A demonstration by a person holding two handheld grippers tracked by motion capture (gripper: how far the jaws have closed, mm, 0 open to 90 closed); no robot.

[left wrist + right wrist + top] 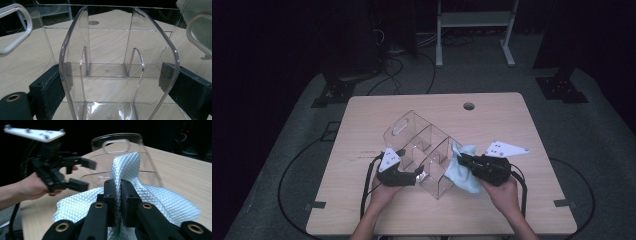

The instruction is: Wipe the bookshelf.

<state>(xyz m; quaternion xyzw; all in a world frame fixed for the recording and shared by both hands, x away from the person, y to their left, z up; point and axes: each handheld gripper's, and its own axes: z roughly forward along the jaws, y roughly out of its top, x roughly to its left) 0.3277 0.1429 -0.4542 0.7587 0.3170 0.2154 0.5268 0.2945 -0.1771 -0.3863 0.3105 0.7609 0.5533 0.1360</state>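
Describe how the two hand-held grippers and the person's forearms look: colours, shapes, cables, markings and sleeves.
Both the left gripper and the right gripper have black bodies with two flat black jaws, brass-coloured rings at the joints, and a pale three-cornered plate with small holes on top. A black cable trails from each. The forearms are bare, with no sleeves showing.

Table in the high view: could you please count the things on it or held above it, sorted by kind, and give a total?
Clear plastic organizer: 1
Light blue cloth: 1
Handheld grippers: 2, the left gripper and the right gripper
Total: 4
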